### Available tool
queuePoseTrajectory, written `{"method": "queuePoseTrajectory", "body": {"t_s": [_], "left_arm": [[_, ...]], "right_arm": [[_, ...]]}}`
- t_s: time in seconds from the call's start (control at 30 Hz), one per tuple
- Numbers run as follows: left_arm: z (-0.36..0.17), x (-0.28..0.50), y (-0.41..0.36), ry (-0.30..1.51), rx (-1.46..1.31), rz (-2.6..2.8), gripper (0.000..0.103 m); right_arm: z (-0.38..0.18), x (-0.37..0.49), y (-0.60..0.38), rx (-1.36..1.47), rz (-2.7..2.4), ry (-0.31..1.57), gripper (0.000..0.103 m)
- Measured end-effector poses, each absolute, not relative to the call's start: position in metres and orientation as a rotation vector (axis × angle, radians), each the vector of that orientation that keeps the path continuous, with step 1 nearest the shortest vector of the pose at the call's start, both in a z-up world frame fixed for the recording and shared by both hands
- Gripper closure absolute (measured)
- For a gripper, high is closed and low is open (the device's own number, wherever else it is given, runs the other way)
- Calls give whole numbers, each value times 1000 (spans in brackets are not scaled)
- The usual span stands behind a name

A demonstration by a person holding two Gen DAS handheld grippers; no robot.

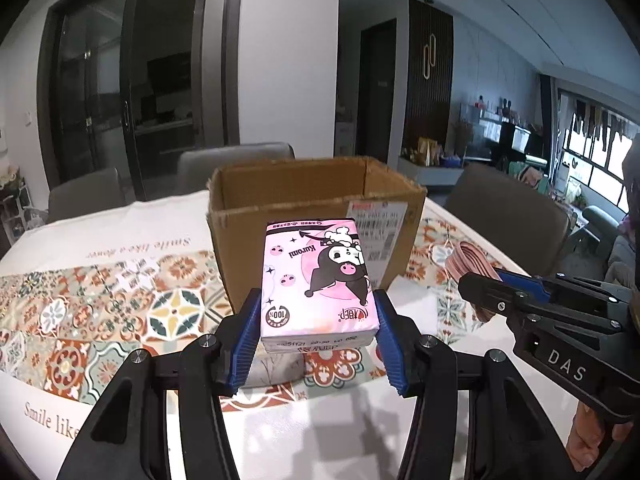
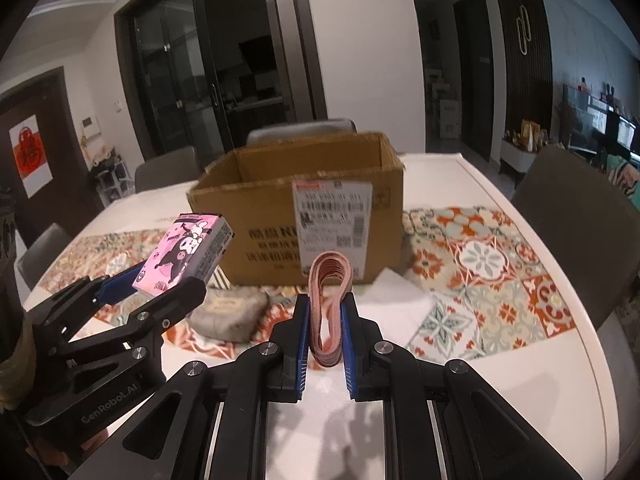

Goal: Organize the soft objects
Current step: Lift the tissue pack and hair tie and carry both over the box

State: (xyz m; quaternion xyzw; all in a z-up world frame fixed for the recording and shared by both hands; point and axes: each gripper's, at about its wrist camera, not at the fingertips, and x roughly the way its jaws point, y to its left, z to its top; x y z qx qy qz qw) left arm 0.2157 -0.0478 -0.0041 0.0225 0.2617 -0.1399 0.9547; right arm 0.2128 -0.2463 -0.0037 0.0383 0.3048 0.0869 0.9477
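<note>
My left gripper (image 1: 316, 312) is shut on a pink Kuromi tissue pack (image 1: 318, 280) and holds it above the table, in front of the open cardboard box (image 1: 304, 204). The pack also shows in the right wrist view (image 2: 186, 254). My right gripper (image 2: 324, 320) is shut on a folded pink cloth loop (image 2: 330, 300), held upright above the table, near the box (image 2: 296, 200). In the left wrist view the right gripper (image 1: 480, 292) holds the cloth (image 1: 472, 264) to the right of the box. A grey soft pouch (image 2: 230, 314) lies on the table below the left gripper.
The table carries a patterned tile runner (image 2: 492, 276) and a white cloth with writing (image 1: 120, 236). A white tissue sheet (image 2: 404, 304) lies right of my right gripper. Grey chairs (image 2: 576, 216) stand around the table.
</note>
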Motion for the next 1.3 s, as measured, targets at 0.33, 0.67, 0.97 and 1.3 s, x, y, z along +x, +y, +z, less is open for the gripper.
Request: {"method": "queuePoseTrajectory", "body": {"t_s": [0.33, 0.67, 0.97, 1.3], "left_arm": [[26, 210, -38, 430, 57, -269, 50], [44, 222, -33, 366, 61, -250, 50], [53, 240, -33, 326, 78, -235, 50], [54, 267, -39, 314, 99, -223, 50]], "right_arm": [[29, 213, -239, 73, 186, 520, 87], [52, 222, -233, 52, 199, 438, 87], [68, 242, -231, 33, 199, 391, 87], [69, 270, -232, 28, 206, 376, 87]]}}
